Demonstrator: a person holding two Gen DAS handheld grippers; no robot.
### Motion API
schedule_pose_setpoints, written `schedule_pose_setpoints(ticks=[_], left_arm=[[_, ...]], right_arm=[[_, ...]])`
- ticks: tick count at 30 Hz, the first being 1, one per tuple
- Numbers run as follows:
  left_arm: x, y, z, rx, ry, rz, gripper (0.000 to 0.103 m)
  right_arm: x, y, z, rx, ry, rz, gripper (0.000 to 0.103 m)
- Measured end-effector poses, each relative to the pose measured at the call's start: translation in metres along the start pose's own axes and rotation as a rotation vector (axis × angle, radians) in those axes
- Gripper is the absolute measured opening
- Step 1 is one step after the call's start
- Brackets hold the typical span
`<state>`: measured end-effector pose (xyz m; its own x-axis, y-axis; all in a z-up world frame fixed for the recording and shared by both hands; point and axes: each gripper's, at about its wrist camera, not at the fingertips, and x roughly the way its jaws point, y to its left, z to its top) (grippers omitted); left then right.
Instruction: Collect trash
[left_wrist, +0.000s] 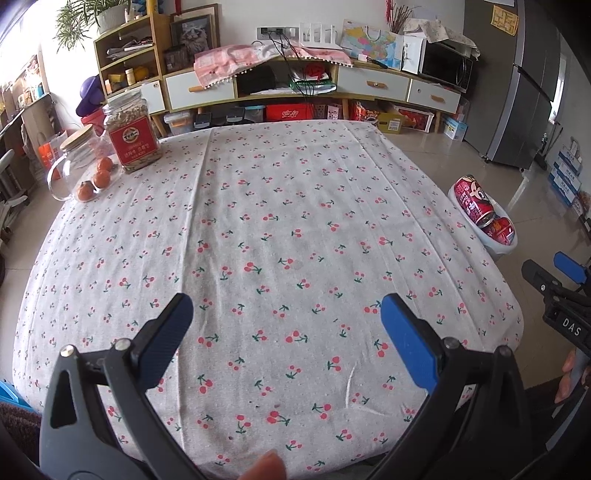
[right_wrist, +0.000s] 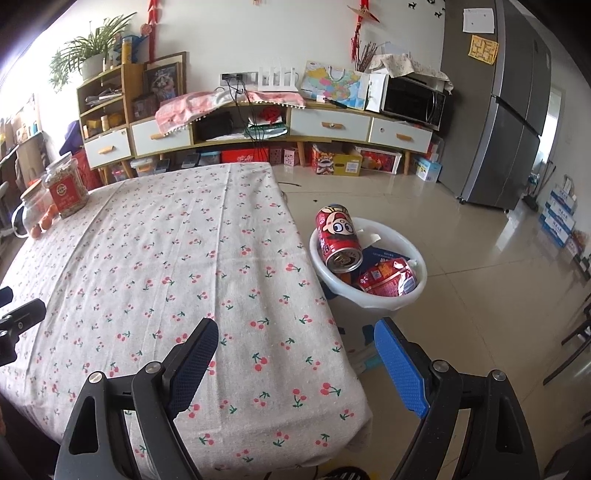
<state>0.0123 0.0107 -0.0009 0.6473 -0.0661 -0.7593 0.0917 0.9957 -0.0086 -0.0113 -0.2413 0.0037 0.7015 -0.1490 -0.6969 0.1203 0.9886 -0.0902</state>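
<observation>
A white bin (right_wrist: 419, 275) stands on the floor just off the table's right edge. A red cartoon can (right_wrist: 338, 238) leans in it, beside a crushed red can (right_wrist: 388, 277) and some paper. The same bin (left_wrist: 500, 249) and can (left_wrist: 472, 199) show at the right of the left wrist view. My left gripper (left_wrist: 286, 321) hovers open over the cherry-print tablecloth (left_wrist: 258, 229) with nothing between its fingers. My right gripper (right_wrist: 295, 345) is open and empty above the table's near right corner, short of the bin. The right gripper (left_wrist: 554, 273) also appears at the left wrist view's right edge.
At the table's far left stand a seed jar with a red label (left_wrist: 131, 138), a glass jar with a wooden lid (left_wrist: 75, 162) and small oranges (left_wrist: 101, 179). A long sideboard (right_wrist: 258, 125) lines the back wall, a grey fridge (right_wrist: 509, 110) stands on the right, and boxes sit on the tiled floor.
</observation>
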Motion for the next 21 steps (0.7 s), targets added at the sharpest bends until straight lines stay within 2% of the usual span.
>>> schedule_pose_setpoints(ticks=[21], left_arm=[[-0.0037,-0.0003,0.0018,-0.008,-0.018,0.012,0.101]], right_arm=[[-0.0003,-0.0038,0.0,0.005,-0.018,-0.007,0.088]])
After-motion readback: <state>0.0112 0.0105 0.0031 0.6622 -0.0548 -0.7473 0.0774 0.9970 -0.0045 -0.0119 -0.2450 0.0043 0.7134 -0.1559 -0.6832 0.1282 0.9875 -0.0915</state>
